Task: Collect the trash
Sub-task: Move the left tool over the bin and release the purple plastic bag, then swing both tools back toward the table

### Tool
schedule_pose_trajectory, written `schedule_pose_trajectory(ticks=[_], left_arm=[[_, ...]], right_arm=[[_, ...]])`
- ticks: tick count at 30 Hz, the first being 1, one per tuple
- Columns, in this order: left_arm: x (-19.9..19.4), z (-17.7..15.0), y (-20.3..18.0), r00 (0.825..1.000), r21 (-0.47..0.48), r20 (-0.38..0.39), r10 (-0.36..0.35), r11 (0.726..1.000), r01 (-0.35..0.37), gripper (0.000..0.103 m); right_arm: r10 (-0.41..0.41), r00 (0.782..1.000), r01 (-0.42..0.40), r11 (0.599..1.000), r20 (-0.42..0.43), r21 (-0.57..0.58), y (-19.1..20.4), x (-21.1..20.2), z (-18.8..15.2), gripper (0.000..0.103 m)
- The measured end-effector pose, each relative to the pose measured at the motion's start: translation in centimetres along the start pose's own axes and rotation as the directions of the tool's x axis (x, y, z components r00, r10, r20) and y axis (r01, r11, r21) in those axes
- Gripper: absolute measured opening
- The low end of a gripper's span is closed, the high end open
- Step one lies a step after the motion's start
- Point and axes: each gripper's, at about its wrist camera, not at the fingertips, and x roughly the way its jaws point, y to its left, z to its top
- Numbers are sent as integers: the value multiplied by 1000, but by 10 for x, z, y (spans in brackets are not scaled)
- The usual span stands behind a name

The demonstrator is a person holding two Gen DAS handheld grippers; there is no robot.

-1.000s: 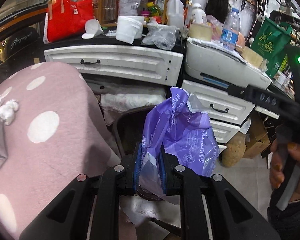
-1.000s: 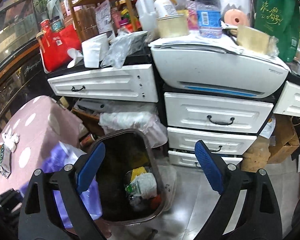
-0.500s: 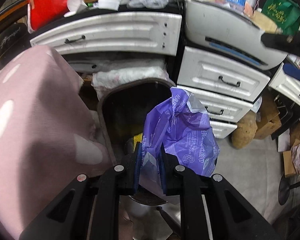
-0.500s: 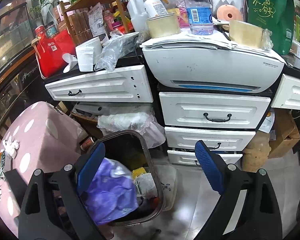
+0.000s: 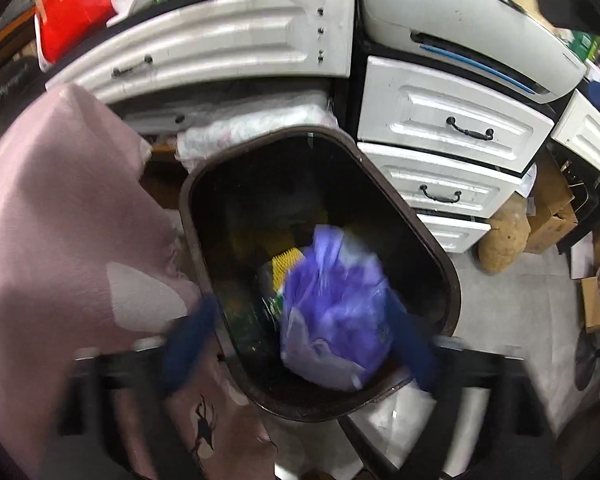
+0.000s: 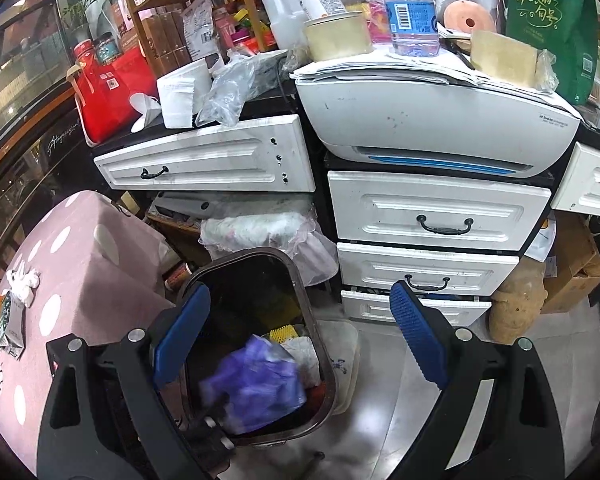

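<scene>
Cluttered white drawers back the dark trash bin (image 5: 428,240), inside which the purple plastic bag (image 5: 336,320) lies, light, limp and slippery, best pinched at a bunched fold; left gripper (image 5: 300,344) and right gripper (image 6: 300,336) both gape wide, empty.

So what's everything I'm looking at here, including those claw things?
purple plastic bag: one, purple, blurred, inside the bin
trash bin: one, dark brown, on the floor before the drawers
polka-dot cloth: one, pink with white dots, left of the bin
crumpled tissue: one, white, on the cloth
printer: one, white, above the drawers
water bottle: one, clear, on the printer
red bag: one, countertop, left
left claw: open, blue pads, over the bin
right claw: open, empty
</scene>
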Motion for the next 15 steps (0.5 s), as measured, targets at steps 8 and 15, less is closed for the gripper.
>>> schedule_pose_trajectory(ticks=[8, 15], left_arm=[[-21, -7, -17, 999, 65, 31, -7, 998, 5, 97], [-60, -15, -19, 994, 61, 92, -58, 997, 53, 97]], right_arm=[[11, 1000, -11, 1000, 29, 1, -3, -6, 2, 96], [50, 998, -49, 998, 34, -29, -1, -10, 6, 96]])
